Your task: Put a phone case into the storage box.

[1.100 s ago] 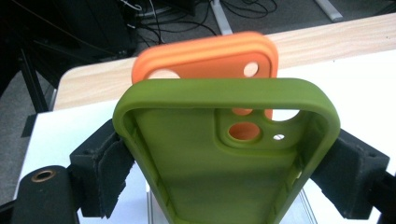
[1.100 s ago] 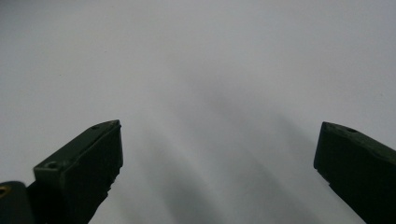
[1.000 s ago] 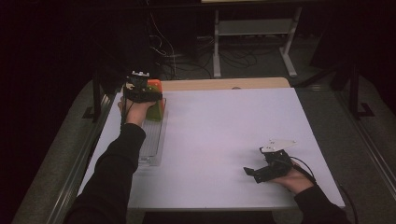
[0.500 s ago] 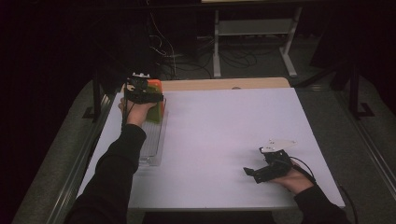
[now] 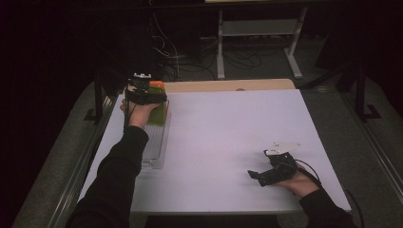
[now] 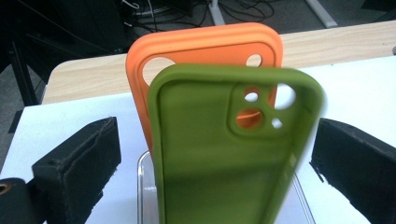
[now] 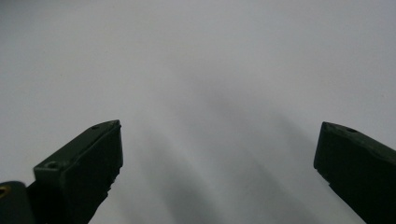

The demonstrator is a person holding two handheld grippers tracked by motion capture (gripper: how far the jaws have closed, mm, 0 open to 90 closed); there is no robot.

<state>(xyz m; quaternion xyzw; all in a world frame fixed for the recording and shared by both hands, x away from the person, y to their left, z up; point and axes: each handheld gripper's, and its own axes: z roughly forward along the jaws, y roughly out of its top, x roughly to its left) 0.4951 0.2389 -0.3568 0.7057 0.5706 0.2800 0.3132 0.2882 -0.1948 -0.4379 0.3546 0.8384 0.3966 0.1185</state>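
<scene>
1. Worktop (image 5: 228, 142): white rectangular surface. A strip of bare wood runs along its far edge. Dark floor and cables lie beyond that edge.

2. Clear rack (image 5: 154, 147): transparent plastic holder lying along the left edge of the worktop, from the far left corner toward the middle of that edge. Its near part shows bare in the high view.

3. Green phone case (image 6: 229, 154): olive silicone, standing upright in the far end of the clear rack, its open inside facing the left gripper view. The camera cut-out sits at its upper right. Its top edge is slightly blurred.

4. Orange phone case (image 6: 201, 46): standing upright just behind the green phone case in the same rack, nearer the far edge of the worktop. It rises a little higher than the green one, and its colour shows through the green case's camera holes.

5. Left claw (image 6: 210, 158): held at the far left corner of the worktop, above the rack. Its jaws have just been opening and now stand wide. The green phone case is between them with a clear gap on each side, neither pad touching it.

6. Right claw (image 5: 259, 176): resting low near the near right corner of the worktop, well apart from the rack. Its jaws are spread wide with only bare white surface between them; it has hold of nothing.
</scene>
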